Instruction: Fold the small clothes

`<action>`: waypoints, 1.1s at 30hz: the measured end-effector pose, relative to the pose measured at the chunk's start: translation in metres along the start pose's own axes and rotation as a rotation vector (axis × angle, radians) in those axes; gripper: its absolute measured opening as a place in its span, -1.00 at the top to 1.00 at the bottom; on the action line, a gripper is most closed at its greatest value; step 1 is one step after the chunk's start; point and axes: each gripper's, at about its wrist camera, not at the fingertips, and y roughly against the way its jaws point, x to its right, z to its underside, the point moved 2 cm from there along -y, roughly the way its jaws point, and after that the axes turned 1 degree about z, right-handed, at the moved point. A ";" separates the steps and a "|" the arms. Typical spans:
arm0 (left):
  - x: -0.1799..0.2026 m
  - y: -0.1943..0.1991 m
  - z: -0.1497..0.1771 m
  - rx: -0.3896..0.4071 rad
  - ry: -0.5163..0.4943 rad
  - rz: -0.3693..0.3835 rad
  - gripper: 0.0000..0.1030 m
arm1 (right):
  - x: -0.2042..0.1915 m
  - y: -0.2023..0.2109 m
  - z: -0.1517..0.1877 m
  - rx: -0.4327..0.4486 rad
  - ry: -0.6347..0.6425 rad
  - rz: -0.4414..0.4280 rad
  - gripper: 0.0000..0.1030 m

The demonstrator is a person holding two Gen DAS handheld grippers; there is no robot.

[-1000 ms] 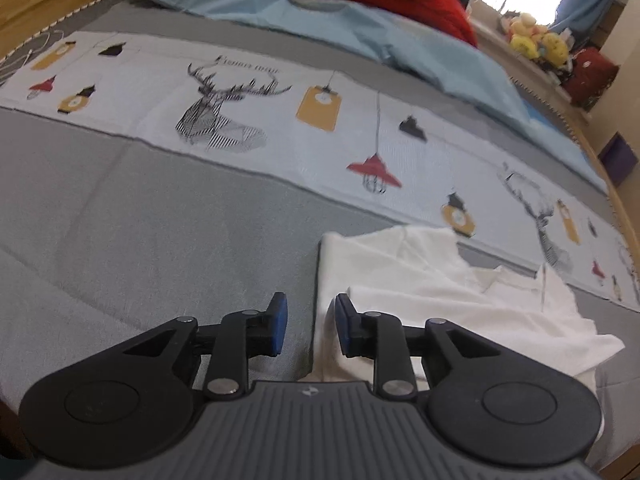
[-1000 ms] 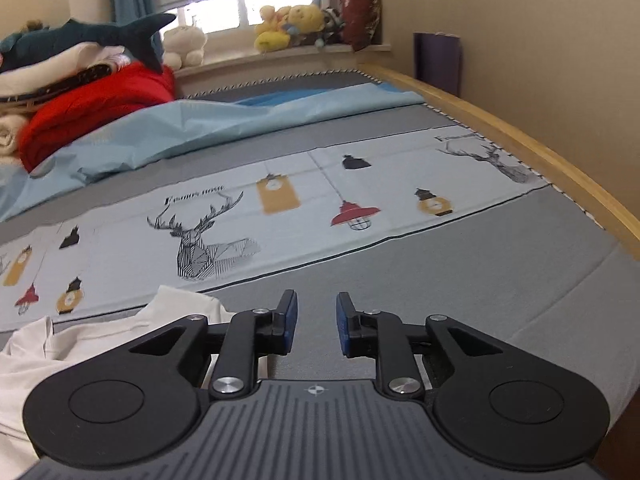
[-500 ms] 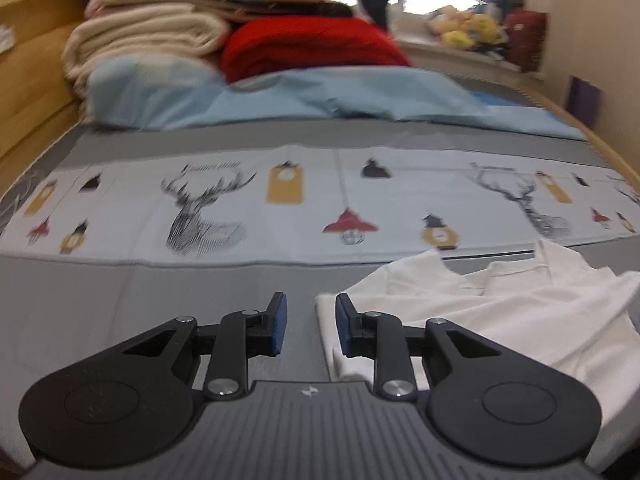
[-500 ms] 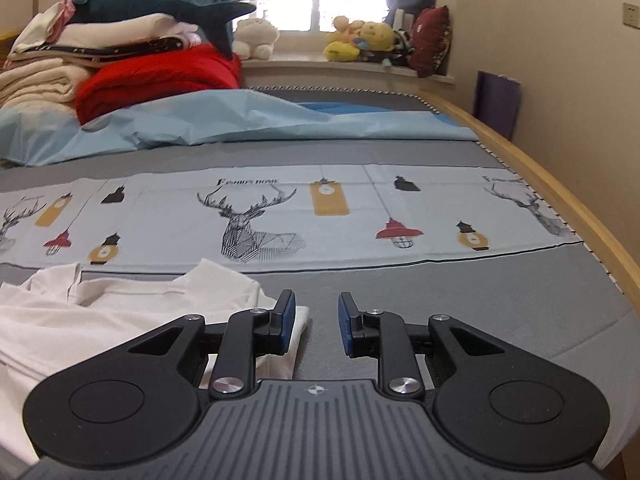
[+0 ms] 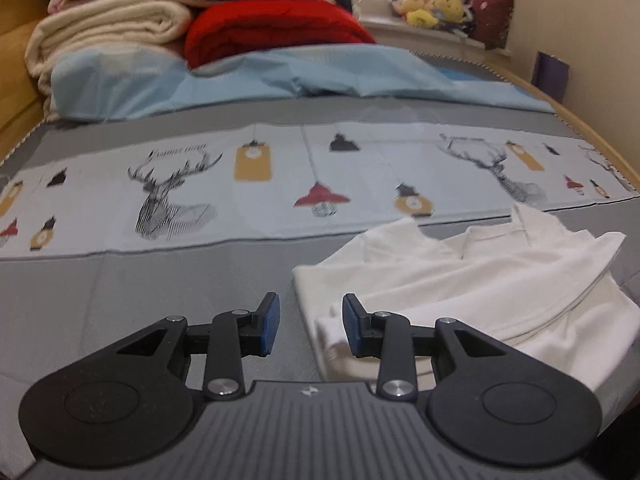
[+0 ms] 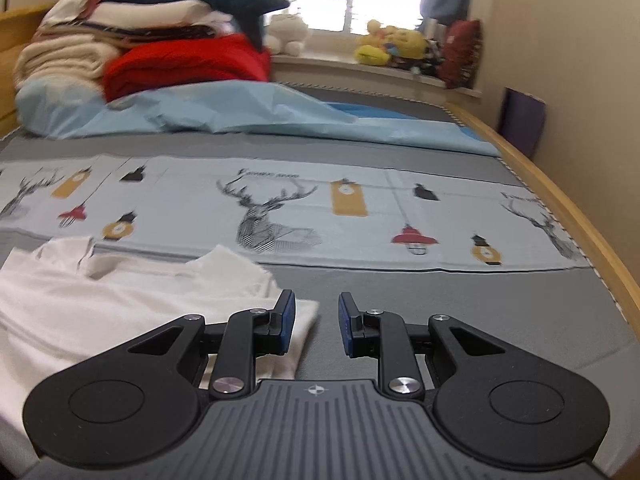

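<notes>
We see a small white shirt (image 5: 480, 280) lying crumpled on the grey bed (image 5: 120, 288), just in front of a pale printed strip (image 5: 280, 184) with deer heads and lamps that runs across the cover. In the left wrist view the shirt sits to the right of centre, its collar up toward the strip and its near left corner reaching down between the tips of the left gripper (image 5: 310, 326). That gripper's jaws are opening; the corner of the shirt lies in the gap, but the blue pads do not press on it, so we take it as holding nothing. In the right wrist view the same shirt (image 6: 120, 304) spreads to the left, and its right edge passes under the left finger of the right gripper (image 6: 316, 326). The jaws of the right gripper stand a little apart, with bare grey cover showing in the gap between them, and they grip nothing. Both grippers point down at a slant toward the bed, one at each side of the shirt. Farther back a light blue sheet (image 5: 320, 76) lies bunched across the bed, with a red blanket (image 5: 276, 28) and a pile of cream bedding (image 5: 108, 32) behind it. Soft toys (image 6: 388, 44) sit on the window sill.
</notes>
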 end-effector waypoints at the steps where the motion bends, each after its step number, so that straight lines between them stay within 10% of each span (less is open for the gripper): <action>1: -0.004 -0.003 0.001 -0.015 0.015 -0.009 0.26 | -0.001 0.000 0.001 -0.002 0.010 -0.001 0.53; 20: -0.049 -0.009 0.016 -0.111 0.177 0.017 0.15 | 0.015 -0.001 0.006 -0.041 -0.082 -0.006 0.53; 33: -0.007 -0.047 0.031 -0.271 0.042 0.107 0.02 | -0.008 -0.054 0.024 -0.274 -0.020 -0.112 0.52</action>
